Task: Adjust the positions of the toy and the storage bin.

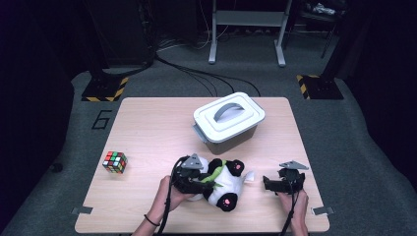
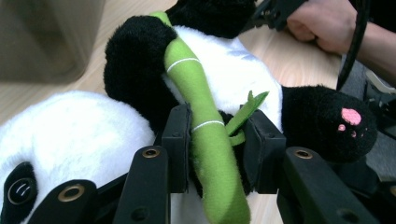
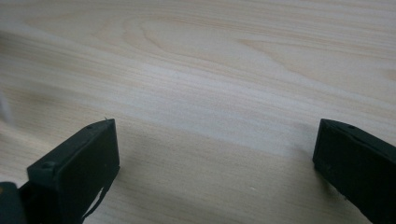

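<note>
A black-and-white panda plush point(image 1: 227, 186) lies on the wooden table point(image 1: 157, 132) near its front edge. Across its chest runs a green bamboo stalk point(image 2: 205, 116). My left gripper point(image 2: 217, 135) is shut on that stalk, both pads pressing its sides, with the panda's white body point(image 2: 233, 74) behind. From above, the left gripper point(image 1: 209, 181) sits against the panda's left side. To the panda's right my right gripper point(image 1: 265, 183) is low over bare wood. Its jaws stand wide apart with nothing between them point(image 3: 215, 149).
A grey lidded storage box point(image 1: 228, 120) with a handle stands behind the panda, mid-table. A Rubik's cube point(image 1: 115, 162) rests at the left. A white tag point(image 1: 248, 175) sticks out from the panda toward the right gripper. The person's right hand point(image 2: 322, 21) shows beyond the plush.
</note>
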### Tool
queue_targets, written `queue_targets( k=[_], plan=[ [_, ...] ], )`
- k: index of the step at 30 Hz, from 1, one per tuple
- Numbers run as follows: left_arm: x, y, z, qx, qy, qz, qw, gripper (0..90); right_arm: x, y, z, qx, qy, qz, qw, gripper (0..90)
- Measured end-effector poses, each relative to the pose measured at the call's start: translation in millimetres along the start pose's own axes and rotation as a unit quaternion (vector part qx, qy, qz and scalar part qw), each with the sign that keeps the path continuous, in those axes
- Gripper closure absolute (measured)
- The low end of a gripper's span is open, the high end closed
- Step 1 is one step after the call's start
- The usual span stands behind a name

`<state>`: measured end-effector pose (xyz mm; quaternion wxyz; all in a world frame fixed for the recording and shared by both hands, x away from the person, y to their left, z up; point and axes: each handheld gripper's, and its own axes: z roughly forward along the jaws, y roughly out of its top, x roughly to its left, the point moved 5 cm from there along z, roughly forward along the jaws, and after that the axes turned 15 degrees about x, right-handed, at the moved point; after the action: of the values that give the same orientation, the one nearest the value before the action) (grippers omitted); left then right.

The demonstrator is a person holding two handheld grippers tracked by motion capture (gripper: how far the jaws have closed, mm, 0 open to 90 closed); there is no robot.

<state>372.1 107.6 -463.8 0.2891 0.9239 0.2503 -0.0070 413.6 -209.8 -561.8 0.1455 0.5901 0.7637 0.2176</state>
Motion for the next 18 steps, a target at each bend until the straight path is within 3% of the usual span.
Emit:
queue_targets(
  k=[6,11,18],
  plan=[
    [10.2,-22.4,-19.0,0.015,0.0,-0.011,0.9998,64.1,0.9,-0.3,1.7,-0.001,-0.013,-0.013,0.9998,0.0],
    [13.4,-28.6,-22.8,0.002,0.005,-0.027,0.9996,57.6,1.3,-0.8,1.8,-0.005,-0.013,-0.008,0.9999,0.0],
    [10.1,-13.8,-14.5,-0.015,0.061,-0.06,0.9962,33.2,1.3,-0.9,1.8,-0.005,-0.013,-0.009,0.9999,0.0]
  ],
)
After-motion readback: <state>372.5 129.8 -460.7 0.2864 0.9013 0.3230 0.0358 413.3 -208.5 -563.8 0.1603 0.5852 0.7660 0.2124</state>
